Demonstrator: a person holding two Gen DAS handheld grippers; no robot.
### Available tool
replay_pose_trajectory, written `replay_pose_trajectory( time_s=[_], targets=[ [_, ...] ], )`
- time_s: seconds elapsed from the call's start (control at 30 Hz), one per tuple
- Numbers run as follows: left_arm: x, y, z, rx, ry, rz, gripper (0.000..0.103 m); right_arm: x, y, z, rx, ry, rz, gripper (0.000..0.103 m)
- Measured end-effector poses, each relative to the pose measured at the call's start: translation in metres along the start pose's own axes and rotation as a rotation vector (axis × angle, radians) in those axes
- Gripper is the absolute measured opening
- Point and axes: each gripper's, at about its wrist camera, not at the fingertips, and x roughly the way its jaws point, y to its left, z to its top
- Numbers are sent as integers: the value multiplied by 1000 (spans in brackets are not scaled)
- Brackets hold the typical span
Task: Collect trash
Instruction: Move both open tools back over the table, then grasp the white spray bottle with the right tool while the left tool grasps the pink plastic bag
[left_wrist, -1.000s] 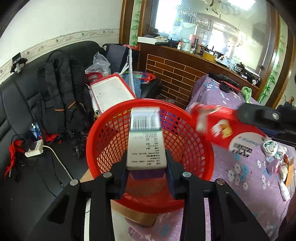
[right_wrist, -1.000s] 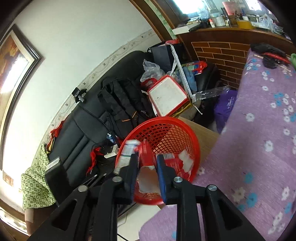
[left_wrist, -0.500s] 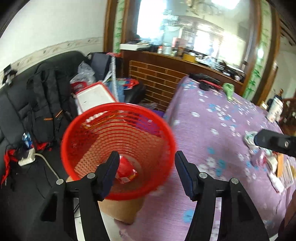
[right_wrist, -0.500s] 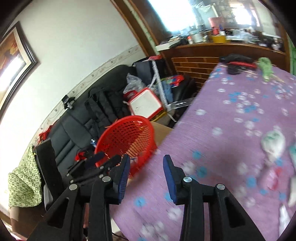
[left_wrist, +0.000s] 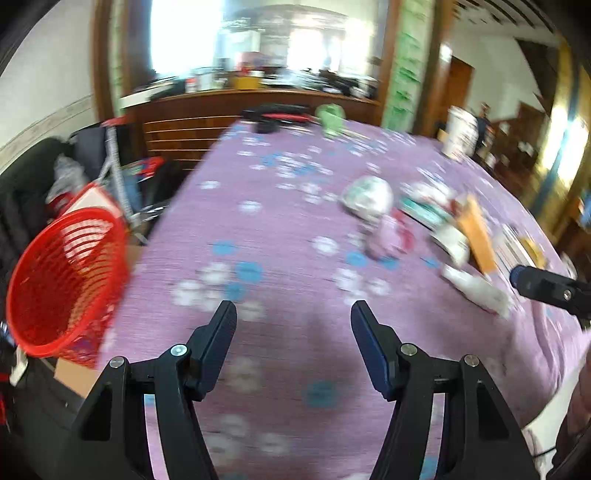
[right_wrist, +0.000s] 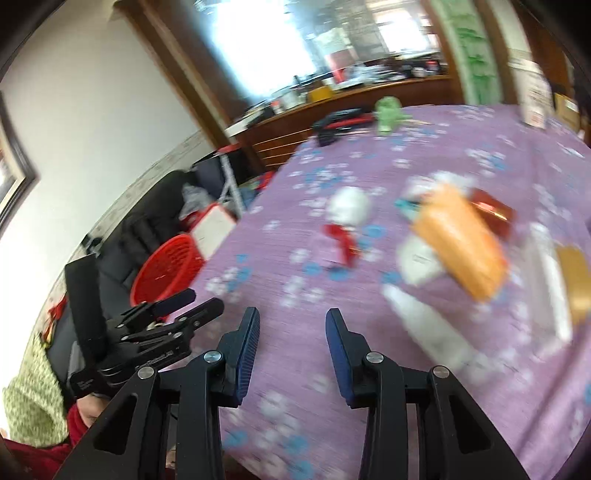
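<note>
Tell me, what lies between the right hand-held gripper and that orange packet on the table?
Mostly bare purple flowered cloth, plus a blurred white wrapper just before the orange packet; the right hand-held gripper view shows it.

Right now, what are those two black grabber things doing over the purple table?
A person is clearing trash off the table. Both grabbers, the left gripper and the right gripper, are open and empty above the flowery purple tablecloth. Wrappers and boxes wait on it. The red basket for the trash stands off the table's edge.
</note>
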Motion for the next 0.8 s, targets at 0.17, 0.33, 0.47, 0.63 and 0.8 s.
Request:
replay_pose_trajectory(
  time_s=[0.17,0.33,0.47,0.63,0.8],
  targets=[
    [9,-49,-4,105,28,-50,63,-20,-37,-12,36,-21,-75,40],
    [13,-74,-4,153,41,-64,64,-22,-59,-13,37,-18,-121,40],
    [19,-80,-5,166,56,-65,64,-13,-66,-13,17,14,-150,40],
    [22,-81,-9,177,70,-64,64,5,-68,-9,-54,77,-187,44],
    [22,-77,-8,175,71,-63,68,26,-64,-5,-153,134,-224,49]
  ],
)
